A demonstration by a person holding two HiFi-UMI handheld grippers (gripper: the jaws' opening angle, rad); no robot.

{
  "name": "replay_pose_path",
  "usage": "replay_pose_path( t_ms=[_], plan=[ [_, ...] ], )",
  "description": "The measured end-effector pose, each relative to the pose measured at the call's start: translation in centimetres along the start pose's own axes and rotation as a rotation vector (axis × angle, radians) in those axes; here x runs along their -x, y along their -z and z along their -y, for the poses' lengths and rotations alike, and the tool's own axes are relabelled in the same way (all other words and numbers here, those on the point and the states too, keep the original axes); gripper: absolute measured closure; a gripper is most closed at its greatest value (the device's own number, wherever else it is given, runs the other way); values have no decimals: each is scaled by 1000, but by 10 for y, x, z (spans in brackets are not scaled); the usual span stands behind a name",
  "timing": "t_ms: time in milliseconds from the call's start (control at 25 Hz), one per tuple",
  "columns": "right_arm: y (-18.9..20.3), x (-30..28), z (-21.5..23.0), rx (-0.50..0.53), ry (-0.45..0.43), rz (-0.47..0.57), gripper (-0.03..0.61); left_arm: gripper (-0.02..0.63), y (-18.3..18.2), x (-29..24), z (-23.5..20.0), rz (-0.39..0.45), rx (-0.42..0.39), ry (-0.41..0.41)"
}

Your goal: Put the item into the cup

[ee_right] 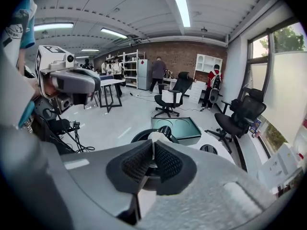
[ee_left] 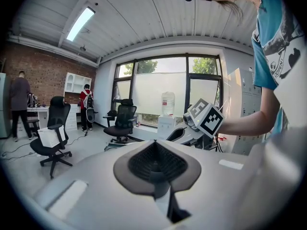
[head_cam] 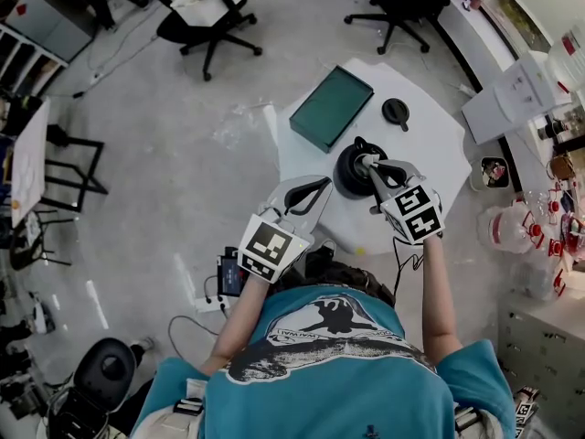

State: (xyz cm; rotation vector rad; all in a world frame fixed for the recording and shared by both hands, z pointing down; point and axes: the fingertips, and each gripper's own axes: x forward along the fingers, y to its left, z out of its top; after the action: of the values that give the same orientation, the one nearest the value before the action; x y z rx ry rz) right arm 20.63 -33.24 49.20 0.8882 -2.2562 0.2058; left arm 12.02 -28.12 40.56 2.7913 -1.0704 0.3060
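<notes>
A black cup point(head_cam: 349, 174) stands on the white table point(head_cam: 430, 135), near its front edge. My right gripper point(head_cam: 367, 164) hangs just over the cup's mouth, shut on a small white item point(head_cam: 364, 160). In the right gripper view the white item point(ee_right: 154, 137) pokes out between the shut pads, with the cup's dark rim point(ee_right: 138, 136) right below. My left gripper point(head_cam: 317, 187) is held off the table's front-left edge, left of the cup. Its jaws point(ee_left: 154, 169) are shut with nothing between them, and that view faces out across the room.
A green tray point(head_cam: 331, 108) lies at the table's back left, and a black round lid point(head_cam: 396, 112) sits behind the cup. Office chairs point(head_cam: 212, 21) stand on the floor beyond. A counter with bottles point(head_cam: 539, 227) runs along the right.
</notes>
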Motion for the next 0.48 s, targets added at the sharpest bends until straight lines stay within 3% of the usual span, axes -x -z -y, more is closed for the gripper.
replay_pose_path(
  t_ms=[480],
  plan=[
    [9, -12, -1, 58, -25, -78, 543, 601, 3, -5, -6, -6, 18, -11]
  ],
)
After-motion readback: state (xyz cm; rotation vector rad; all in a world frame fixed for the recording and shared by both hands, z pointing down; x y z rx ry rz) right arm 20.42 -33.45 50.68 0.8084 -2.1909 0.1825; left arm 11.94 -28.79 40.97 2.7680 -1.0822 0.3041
